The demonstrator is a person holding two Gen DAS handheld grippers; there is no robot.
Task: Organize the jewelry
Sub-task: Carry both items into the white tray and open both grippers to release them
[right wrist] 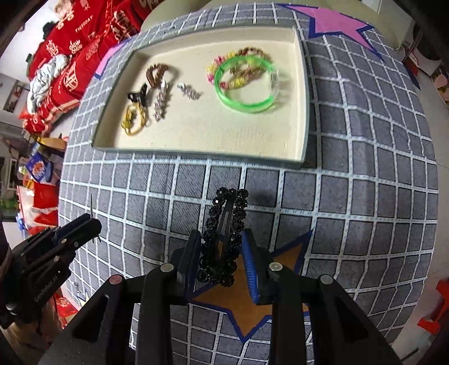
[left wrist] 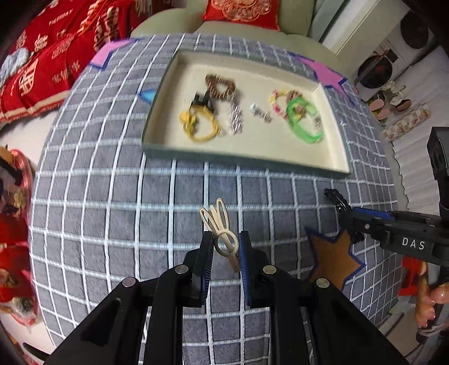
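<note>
Left gripper [left wrist: 226,247] narrowed onto a cream rabbit-shaped hair clip [left wrist: 221,224]: ring end pinched between the two pads, long ears sticking out past the fingertips toward the tray. Clip held clear above the grey checked tablecloth [left wrist: 112,196], over its near-middle stretch, short of the tray's near edge.

Right gripper [right wrist: 221,244] clamped on a black beaded hair clip [right wrist: 224,233]: clip lying lengthwise between the fingers, one tip poking forward beyond them, the other end reaching back between the pads. Carried above the orange star patch [right wrist: 252,303] at the near edge of the cloth, off the surface, to judge by the shadow ahead of it.

Cream tray [right wrist: 303,112] set toward the far edge of the cloth, between two pink star patches [right wrist: 336,22] at the far corners. Inside, near its left edge: yellow hair tie [right wrist: 133,120], small black clip [right wrist: 139,97], brown beaded loop [right wrist: 155,74], two sparkly silver pieces [right wrist: 160,106], probably barrettes, though motion blur smears the detail. Near the right edge: green bangle [right wrist: 244,84] overlapping a pink-and-yellow beaded bracelet [right wrist: 224,67] and a brownish chain one [right wrist: 252,53].

Both grippers side by side and well apart, each visible at the edge of the other's view. Fingers [left wrist: 432,303] of a hand wrapped round the right gripper's handle at lower right in the left view.
</note>
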